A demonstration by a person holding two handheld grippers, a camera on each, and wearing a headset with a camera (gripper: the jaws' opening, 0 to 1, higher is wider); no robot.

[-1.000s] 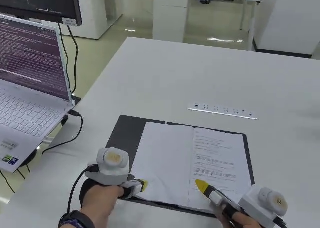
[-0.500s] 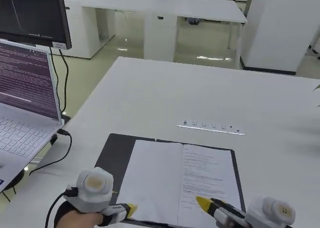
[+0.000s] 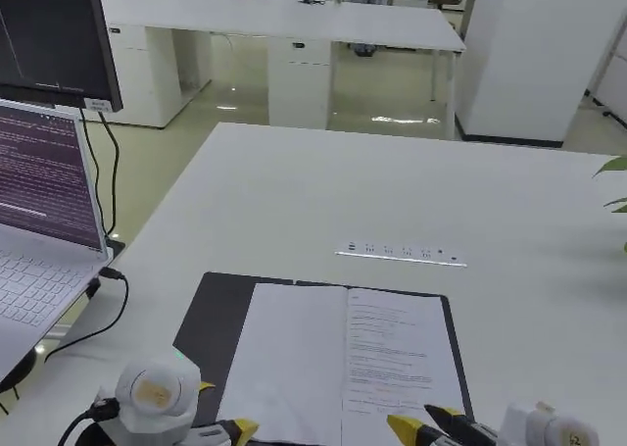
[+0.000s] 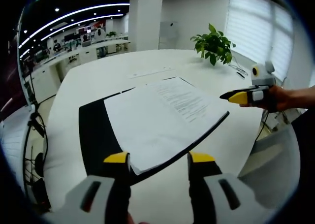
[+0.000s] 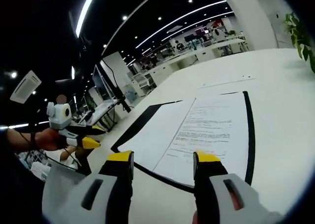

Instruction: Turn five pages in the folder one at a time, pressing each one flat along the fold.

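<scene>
Left gripper, right gripper, jaws apart, face folder holding pages.

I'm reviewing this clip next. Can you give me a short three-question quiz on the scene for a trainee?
1. True or false: the jaws of the left gripper and of the right gripper both stand open.
2. What lies on the table beyond the open folder? A) a power strip B) a mug C) a stapler
3. Fill in: in the head view, the printed page lies on the folder's ____ half, and the other page facing up is blank.

Key: 1 true; 2 A; 3 right.
</scene>
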